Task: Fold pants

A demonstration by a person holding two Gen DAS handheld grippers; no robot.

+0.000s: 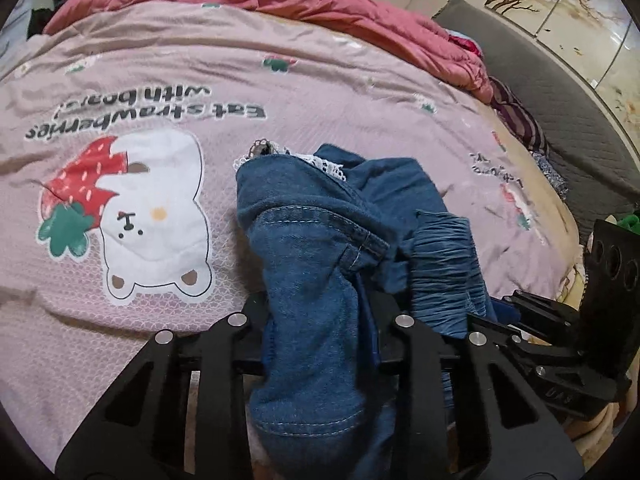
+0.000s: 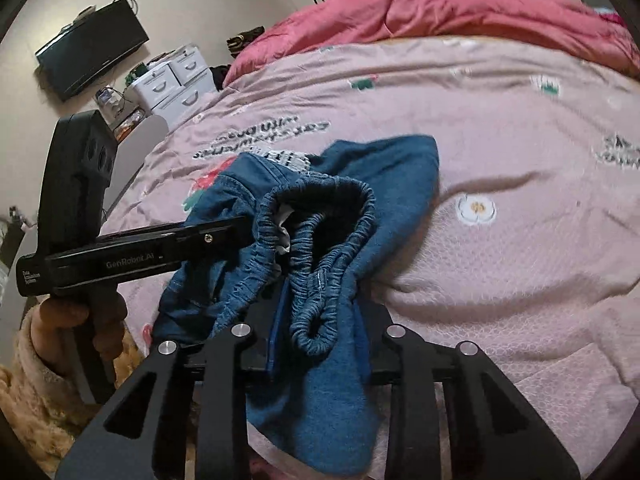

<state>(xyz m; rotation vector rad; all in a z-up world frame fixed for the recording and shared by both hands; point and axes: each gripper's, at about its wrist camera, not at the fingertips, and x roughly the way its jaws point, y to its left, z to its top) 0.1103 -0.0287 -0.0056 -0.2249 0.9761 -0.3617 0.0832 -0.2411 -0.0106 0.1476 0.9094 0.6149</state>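
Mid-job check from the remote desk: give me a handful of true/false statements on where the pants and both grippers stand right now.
1. Both grippers are clamped on the pants. True: the left gripper and right gripper each have denim bunched between their fingers.
2. The pants lie flat and neatly folded. False: they are crumpled in a heap.
3. The elastic waistband faces the right wrist camera. True.
4. The pants are black. False: they are blue denim.
5. The bedspread is plain white. False: it is pink, with a bear and strawberry print.
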